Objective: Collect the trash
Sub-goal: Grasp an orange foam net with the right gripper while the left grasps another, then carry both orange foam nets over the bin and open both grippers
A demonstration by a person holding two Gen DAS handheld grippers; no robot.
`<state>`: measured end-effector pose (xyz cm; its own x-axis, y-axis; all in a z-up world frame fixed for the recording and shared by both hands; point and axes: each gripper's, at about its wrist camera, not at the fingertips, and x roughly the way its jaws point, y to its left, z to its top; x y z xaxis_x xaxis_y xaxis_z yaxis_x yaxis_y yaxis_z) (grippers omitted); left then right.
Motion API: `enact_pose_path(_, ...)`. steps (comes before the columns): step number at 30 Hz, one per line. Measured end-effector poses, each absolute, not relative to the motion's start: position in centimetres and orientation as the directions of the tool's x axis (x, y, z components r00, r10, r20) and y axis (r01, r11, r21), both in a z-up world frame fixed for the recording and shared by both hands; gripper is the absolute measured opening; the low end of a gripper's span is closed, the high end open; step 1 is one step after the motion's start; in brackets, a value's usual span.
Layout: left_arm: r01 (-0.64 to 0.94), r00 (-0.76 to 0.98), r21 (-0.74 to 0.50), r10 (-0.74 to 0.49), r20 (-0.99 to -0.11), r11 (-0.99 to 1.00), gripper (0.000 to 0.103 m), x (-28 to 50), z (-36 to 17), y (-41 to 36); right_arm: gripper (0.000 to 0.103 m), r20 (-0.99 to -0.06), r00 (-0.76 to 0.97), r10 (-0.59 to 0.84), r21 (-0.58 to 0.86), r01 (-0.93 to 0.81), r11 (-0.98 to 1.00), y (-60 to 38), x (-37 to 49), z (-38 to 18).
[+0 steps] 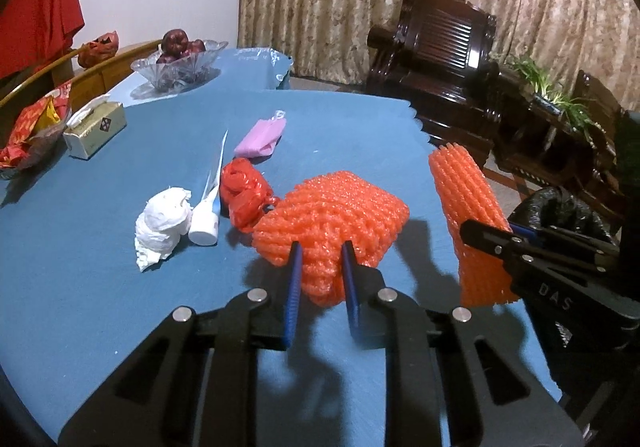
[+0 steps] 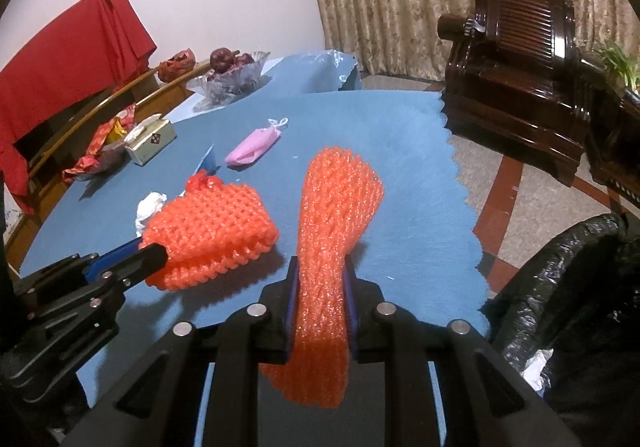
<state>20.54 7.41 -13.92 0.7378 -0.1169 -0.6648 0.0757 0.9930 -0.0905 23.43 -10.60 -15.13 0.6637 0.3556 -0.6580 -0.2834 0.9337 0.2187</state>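
My left gripper [image 1: 322,247] is shut on a folded orange foam net [image 1: 332,223], which rests on the blue tablecloth [image 1: 100,307]; it also shows in the right wrist view [image 2: 212,231]. My right gripper [image 2: 320,267] is shut on a second orange foam net [image 2: 332,231], held upright above the cloth, also seen in the left wrist view [image 1: 468,215]. On the cloth lie a red plastic bag [image 1: 240,191], a white tissue wad [image 1: 162,227], a squeezed tube [image 1: 208,211] and a pink mask [image 1: 262,137].
A black trash bag [image 2: 572,307] stands open off the table's right edge. A tissue box [image 1: 94,129], a snack bowl [image 1: 28,139] and a glass fruit bowl [image 1: 176,63] sit at the far left. Dark wooden chairs [image 1: 436,59] stand beyond the table.
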Motion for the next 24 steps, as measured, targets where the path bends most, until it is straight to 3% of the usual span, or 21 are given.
enact_pose_path(24, 0.148, 0.794, -0.089, -0.172, -0.583, 0.985, 0.018, 16.7, -8.7, 4.2, 0.02, -0.574, 0.758, 0.31, 0.199, -0.238, 0.951, -15.6, 17.5, -9.4)
